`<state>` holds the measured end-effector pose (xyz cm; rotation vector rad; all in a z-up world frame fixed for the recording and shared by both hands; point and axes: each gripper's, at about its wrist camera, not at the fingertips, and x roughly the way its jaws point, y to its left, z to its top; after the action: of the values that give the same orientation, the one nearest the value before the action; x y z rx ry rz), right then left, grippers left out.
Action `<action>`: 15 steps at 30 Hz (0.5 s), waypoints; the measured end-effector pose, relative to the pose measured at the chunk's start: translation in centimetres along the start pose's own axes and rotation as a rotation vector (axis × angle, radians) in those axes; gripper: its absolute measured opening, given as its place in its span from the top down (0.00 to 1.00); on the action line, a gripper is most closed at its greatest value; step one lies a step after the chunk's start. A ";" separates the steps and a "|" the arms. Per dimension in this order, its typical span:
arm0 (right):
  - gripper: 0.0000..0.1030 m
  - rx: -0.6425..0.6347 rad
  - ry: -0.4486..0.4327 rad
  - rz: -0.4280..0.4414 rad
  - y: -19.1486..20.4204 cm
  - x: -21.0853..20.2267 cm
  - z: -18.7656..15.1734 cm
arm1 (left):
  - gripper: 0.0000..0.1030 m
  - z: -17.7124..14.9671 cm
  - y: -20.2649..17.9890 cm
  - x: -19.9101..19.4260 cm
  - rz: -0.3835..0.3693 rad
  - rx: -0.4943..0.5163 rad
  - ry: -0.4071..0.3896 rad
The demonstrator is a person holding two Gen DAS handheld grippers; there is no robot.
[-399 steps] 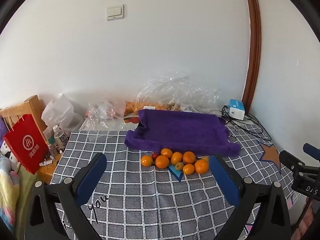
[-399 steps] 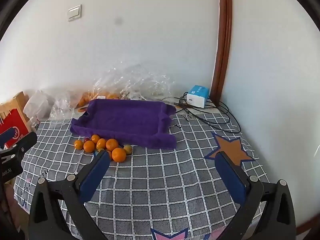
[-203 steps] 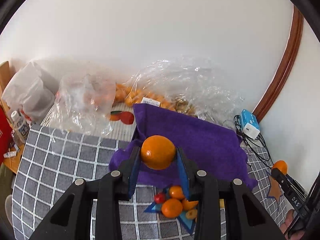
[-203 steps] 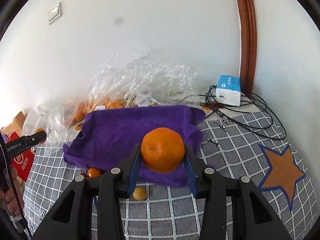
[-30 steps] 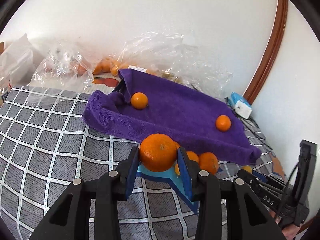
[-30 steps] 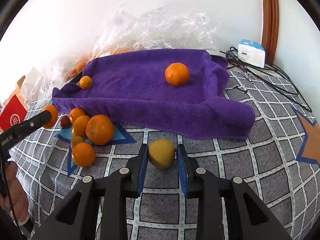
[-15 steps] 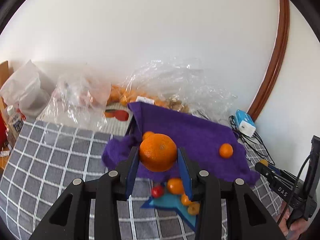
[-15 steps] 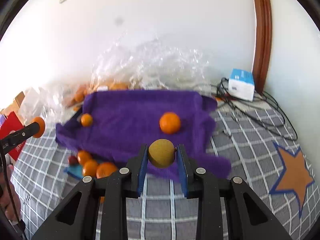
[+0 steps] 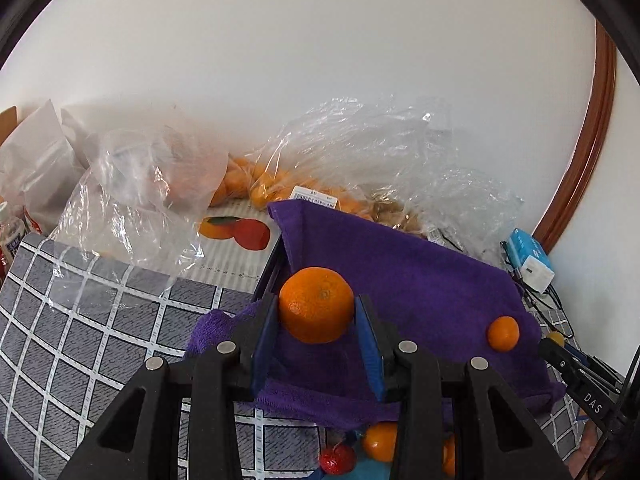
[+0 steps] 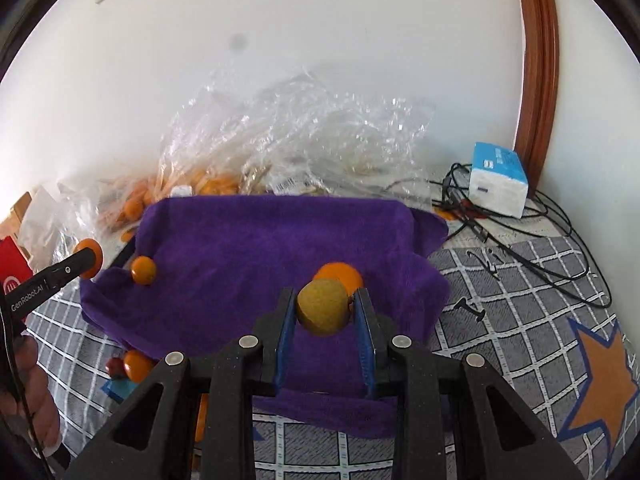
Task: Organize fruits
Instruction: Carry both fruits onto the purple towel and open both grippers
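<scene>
My left gripper [image 9: 317, 314] is shut on a big orange [image 9: 316, 305], held over the near left part of the purple towel [image 9: 420, 280]. My right gripper [image 10: 325, 307] is shut on a small yellow-green fruit [image 10: 323, 307] above the towel [image 10: 248, 256]. Two oranges lie on the towel: one at its left [image 10: 143, 270], one partly hidden behind the held fruit [image 10: 345, 274], seen at the right in the left wrist view [image 9: 503, 333]. Loose oranges [image 9: 379, 442] and a small red fruit [image 9: 337, 459] lie on the checked tablecloth in front of the towel.
Clear plastic bags [image 10: 288, 140] with more oranges lie against the wall behind the towel. A blue and white box [image 10: 498, 184] with black cables [image 10: 560, 240] sits at the right. A person's hand [image 10: 28, 408] holds the left gripper. A red bag [image 10: 12, 276] stands at the left.
Both grippers have lifted their fruit off the tablecloth and carried it forward over the towel. The loose oranges have dropped toward the bottom of both views.
</scene>
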<state>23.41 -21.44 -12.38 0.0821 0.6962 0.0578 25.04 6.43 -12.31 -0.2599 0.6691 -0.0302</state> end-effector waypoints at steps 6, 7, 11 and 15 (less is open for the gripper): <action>0.72 0.017 0.051 -0.028 -0.9 2.1 -1.3 | 0.64 -1.2 0.3 1.5 0.011 0.017 0.037; 0.72 0.008 0.054 -0.031 -0.9 2.3 -1.5 | 0.64 -1.4 0.2 1.7 0.011 0.022 0.042; 0.72 -0.004 0.086 -0.035 -0.9 3.3 -2.1 | 0.64 -1.8 0.0 2.2 0.037 0.054 0.046; 0.72 -0.013 0.117 -0.037 -0.8 4.4 -2.5 | 0.64 -2.0 0.0 2.7 0.036 0.043 0.061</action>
<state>25.17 -21.77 -17.16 0.0531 0.8137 0.0319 25.93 5.73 -15.45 -0.2060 0.7327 -0.0177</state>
